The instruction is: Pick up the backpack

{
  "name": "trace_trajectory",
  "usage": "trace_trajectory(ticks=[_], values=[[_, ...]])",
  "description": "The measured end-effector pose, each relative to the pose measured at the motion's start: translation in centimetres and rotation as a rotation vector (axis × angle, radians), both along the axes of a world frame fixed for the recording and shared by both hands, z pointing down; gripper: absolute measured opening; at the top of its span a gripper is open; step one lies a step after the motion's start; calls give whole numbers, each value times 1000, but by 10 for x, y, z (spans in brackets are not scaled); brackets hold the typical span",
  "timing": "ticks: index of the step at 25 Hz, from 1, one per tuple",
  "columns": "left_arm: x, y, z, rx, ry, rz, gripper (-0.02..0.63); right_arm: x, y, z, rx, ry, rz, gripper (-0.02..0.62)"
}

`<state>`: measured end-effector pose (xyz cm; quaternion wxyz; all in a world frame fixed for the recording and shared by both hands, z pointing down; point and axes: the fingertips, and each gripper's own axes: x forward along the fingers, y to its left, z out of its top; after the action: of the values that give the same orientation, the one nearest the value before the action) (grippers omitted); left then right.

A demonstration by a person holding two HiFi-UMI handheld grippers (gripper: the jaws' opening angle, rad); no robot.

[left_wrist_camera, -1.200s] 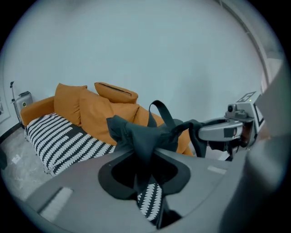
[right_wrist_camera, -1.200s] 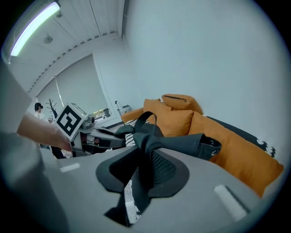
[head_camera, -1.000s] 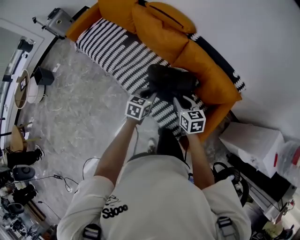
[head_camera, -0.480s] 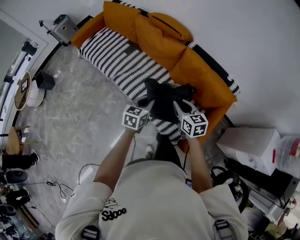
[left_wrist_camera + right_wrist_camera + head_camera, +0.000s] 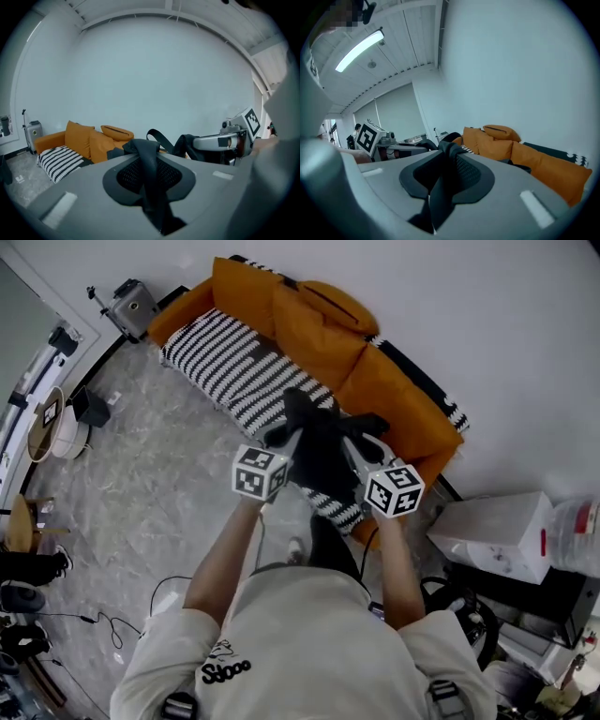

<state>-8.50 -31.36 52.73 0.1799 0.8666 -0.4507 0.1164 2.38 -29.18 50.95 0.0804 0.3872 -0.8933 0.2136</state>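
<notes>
head view: backpack (image 5: 323, 451) slung between and just ahead of both hands, clear above the sofa (image 5: 398, 395), left gripper (image 5: 287, 435) clamped on one strap (image 5: 149, 164), right gripper (image 5: 354, 444) clamped on the other, long axis hanging downward, neither hand nearer.

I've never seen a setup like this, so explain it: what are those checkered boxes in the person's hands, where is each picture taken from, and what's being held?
No robot here: a person holds a clamping tool in each hand; the marked cubes are part of them. One picture looks down from a camera on the person's head and shows the left tool and right tool. The other two come from cameras riding on each tool. Each tool is shut on a black strap of the backpack, which hangs between them by the orange sofa and its striped cover.
</notes>
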Motion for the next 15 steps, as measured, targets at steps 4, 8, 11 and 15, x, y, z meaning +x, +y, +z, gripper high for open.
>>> trace_trajectory(ticks=[4, 8, 11, 15], values=[[-10, 17, -42, 70, 8, -26, 58, -11, 18, -41, 65, 10, -37, 69], [-21, 32, -84, 135, 34, -44, 58, -22, 37, -82, 122, 8, -73, 67], [-26, 44, -111, 188, 6, -30, 58, -27, 49, -107, 153, 23, -54, 64], [-30, 57, -141, 264, -37, -23, 57, -32, 64, -135, 216, 73, -31, 60]])
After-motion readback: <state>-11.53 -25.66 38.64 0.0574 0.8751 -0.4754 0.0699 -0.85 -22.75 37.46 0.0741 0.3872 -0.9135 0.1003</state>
